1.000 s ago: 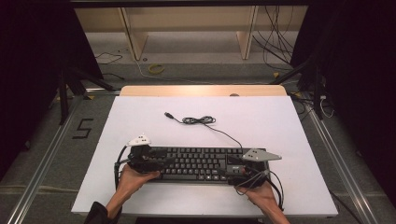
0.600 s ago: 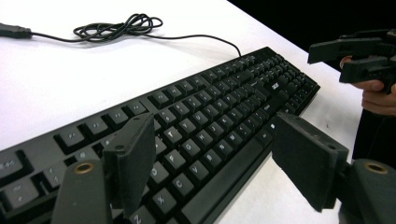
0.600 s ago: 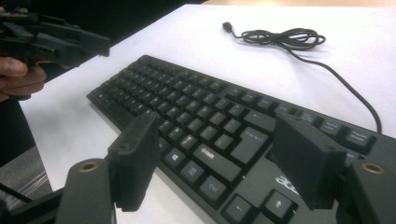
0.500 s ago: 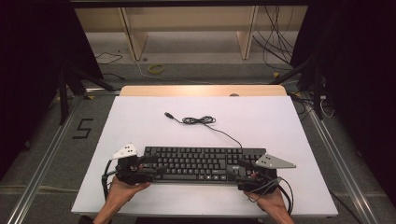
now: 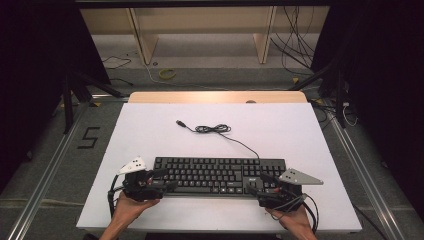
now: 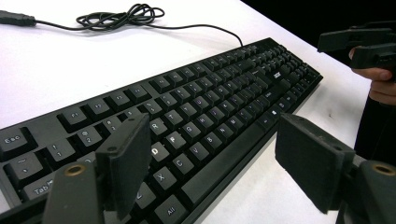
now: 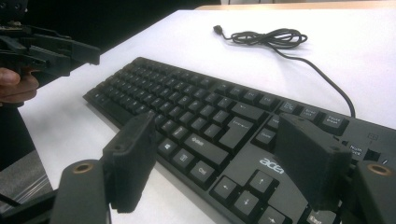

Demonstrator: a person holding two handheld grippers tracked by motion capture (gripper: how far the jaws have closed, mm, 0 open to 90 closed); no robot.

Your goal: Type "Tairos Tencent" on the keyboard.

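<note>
Table top point(image 5: 150, 130): white, rectangular, bare over its far half.
Wooden strip point(image 5: 215, 96): pale, along the table's far edge.
Small dark spot point(image 5: 250, 101): at the far edge, right of centre.
Floor point(image 5: 50, 145): grey, around the table on all sides.
Numeral 5 point(image 5: 89, 137): black, marked on the floor left of the table.
Metal rails point(image 5: 42, 180): along the floor on both sides of the table.
Wooden shelf frame point(image 5: 145, 35): light, beyond the table, two upright panels.
Yellow loop point(image 5: 167, 74): on the floor before the shelf.
Loose cables point(image 5: 295, 40): dark, hanging at the far right.
Surroundings: black on both sides.
</note>
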